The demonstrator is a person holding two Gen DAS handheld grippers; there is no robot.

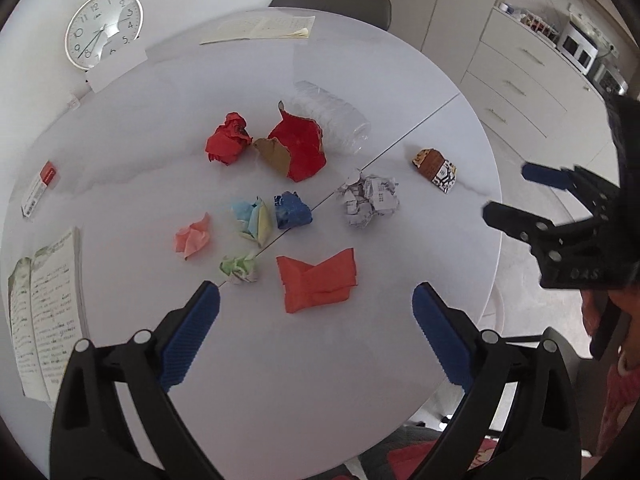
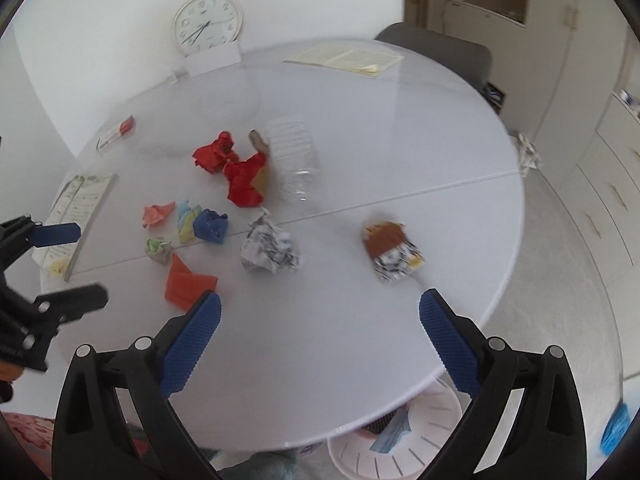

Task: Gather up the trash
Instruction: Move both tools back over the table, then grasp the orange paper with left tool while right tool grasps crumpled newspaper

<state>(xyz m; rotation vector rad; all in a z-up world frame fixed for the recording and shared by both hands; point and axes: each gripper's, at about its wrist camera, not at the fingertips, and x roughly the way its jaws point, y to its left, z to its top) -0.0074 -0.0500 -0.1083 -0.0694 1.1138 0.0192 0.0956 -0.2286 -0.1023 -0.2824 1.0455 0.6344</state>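
Trash lies scattered over the round white table (image 1: 280,380): a red paper ball (image 1: 229,139), a larger red and brown crumpled piece (image 1: 298,148), a clear plastic bottle (image 1: 330,118) on its side, a blue ball (image 1: 292,211), a pale blue-yellow wad (image 1: 253,220), a pink wad (image 1: 193,239), a green wad (image 1: 239,268), flat orange paper (image 1: 316,280), crumpled newsprint (image 1: 368,200) and a brown patterned wrapper (image 1: 435,169). My left gripper (image 1: 316,330) hangs open above the near table, nothing between its fingers. My right gripper (image 2: 320,338) is open too, over the near edge.
A wall clock (image 1: 105,29) leans at the table's back. Open booklets lie at the left (image 1: 44,312) and far side (image 1: 260,28), a small red-white box (image 1: 40,188) at the left. A white slatted bin (image 2: 400,444) with trash stands under the near edge. A grey chair (image 2: 436,50) sits behind.
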